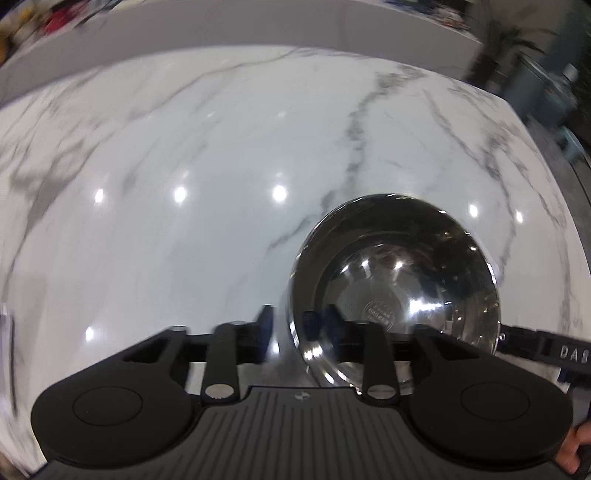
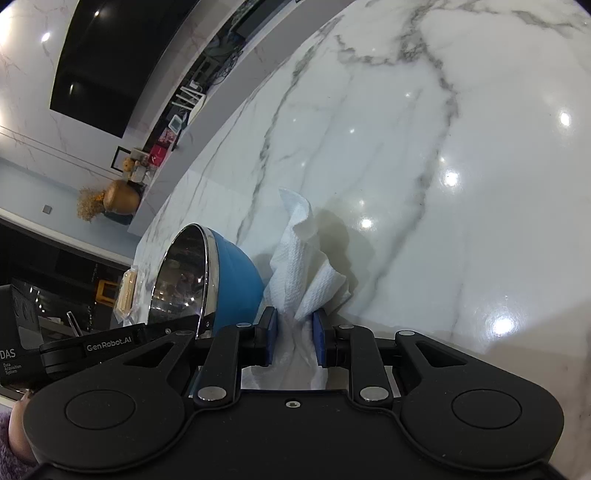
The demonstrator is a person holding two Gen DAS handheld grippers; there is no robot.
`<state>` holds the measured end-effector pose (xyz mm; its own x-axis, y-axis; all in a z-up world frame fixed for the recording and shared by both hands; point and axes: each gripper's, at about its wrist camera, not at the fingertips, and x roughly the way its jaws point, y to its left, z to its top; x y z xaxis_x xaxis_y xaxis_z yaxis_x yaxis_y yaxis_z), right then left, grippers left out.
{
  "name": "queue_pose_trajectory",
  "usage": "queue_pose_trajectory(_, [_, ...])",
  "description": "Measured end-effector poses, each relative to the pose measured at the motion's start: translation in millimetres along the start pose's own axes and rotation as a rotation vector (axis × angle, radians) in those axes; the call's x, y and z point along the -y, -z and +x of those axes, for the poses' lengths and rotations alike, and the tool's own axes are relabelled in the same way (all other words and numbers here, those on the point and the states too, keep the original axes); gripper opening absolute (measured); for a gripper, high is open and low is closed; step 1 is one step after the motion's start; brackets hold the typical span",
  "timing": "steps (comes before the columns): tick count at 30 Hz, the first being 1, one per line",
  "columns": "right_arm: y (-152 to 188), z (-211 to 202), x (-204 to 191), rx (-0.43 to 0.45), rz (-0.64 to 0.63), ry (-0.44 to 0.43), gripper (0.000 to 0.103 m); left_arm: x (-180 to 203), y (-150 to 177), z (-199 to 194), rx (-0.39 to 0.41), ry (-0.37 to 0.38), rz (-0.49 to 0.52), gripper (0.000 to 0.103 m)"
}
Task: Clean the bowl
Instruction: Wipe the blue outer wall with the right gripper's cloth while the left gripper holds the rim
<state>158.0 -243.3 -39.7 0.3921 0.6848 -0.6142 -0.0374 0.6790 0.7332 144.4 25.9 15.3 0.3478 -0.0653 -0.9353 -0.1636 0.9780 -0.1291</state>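
A bowl [image 1: 395,280], shiny steel inside and blue outside [image 2: 236,269], stands on the white marble counter [image 1: 184,147]. My left gripper [image 1: 290,323] straddles the bowl's near rim, one finger outside and one inside. The pads stand a little apart from the rim, so it is open. The picture there is blurred. My right gripper [image 2: 293,326] is shut on a crumpled white paper towel [image 2: 303,258], just to the right of the bowl's outer wall. The towel's free end sticks up over the counter.
A tan wrapped packet [image 2: 125,295] lies on the counter beyond the bowl. A raised grey ledge [image 1: 221,33] borders the counter's far side, with a golden vase [image 2: 120,201] near it. The counter's edge [image 1: 546,147] curves away at the right.
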Motion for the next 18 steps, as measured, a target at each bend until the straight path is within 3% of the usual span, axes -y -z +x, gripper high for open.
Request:
queue_pose_trajectory(6, [-5.5, 0.3, 1.5, -0.002, -0.006, 0.001, 0.02, -5.3, 8.4, -2.1, -0.046, 0.069, -0.092, 0.039])
queue_pose_trajectory(8, [-6.0, -0.1, 0.9, -0.003, -0.006, 0.002, 0.02, -3.9, 9.0, -3.2, -0.044, 0.063, -0.084, 0.038])
queue_pose_trajectory(13, [-3.8, 0.4, -0.7, -0.001, -0.006, 0.003, 0.02, -2.5, 9.4, -3.7, -0.054, 0.067, -0.052, 0.022])
queue_pose_trajectory(18, [-3.1, -3.1, -2.0, 0.024, 0.002, -0.014, 0.02, -5.0, 8.7, -5.9, -0.037, 0.071, 0.002, 0.017])
